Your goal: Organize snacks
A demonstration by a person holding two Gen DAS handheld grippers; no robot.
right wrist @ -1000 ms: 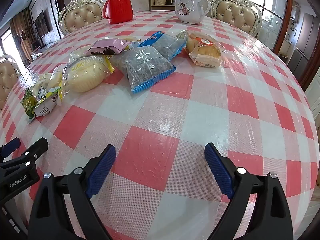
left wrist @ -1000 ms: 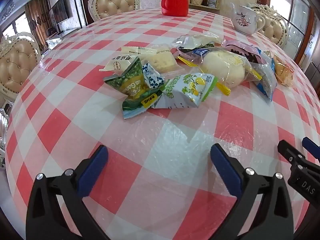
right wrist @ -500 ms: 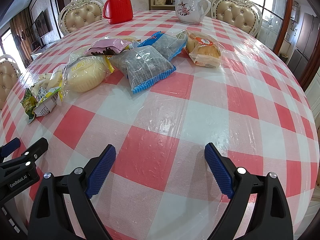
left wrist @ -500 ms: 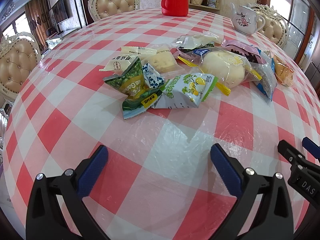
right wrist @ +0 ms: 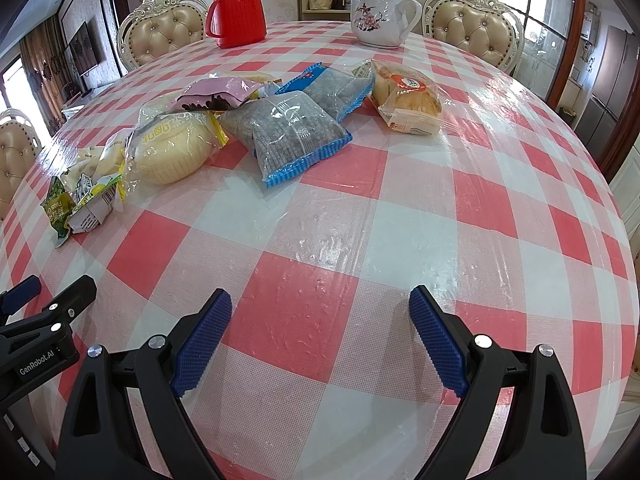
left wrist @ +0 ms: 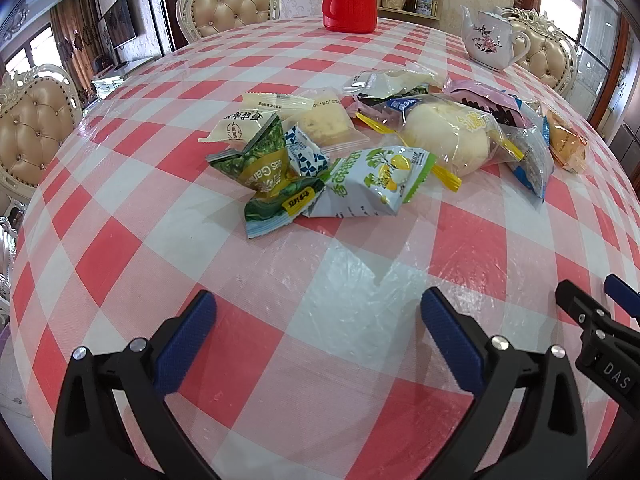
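Observation:
Several snack packets lie in a loose row across the red-and-white checked table [left wrist: 360, 280]. In the left wrist view a green pea packet [left wrist: 268, 172], a lemon packet [left wrist: 376, 180] and a large pale bun [left wrist: 448, 140] are nearest. In the right wrist view the bun [right wrist: 172, 148], two blue-edged clear bags [right wrist: 288, 132] and a wrapped cake [right wrist: 408, 96] lie ahead. My left gripper [left wrist: 318, 332] is open and empty, low over the table, well short of the packets. My right gripper [right wrist: 320, 336] is open and empty, to its right.
A red thermos [right wrist: 236, 8] and a white flowered teapot [right wrist: 380, 12] stand at the table's far side. Padded chairs [left wrist: 228, 4] ring the table. The table edge drops off close on the right [right wrist: 616, 280].

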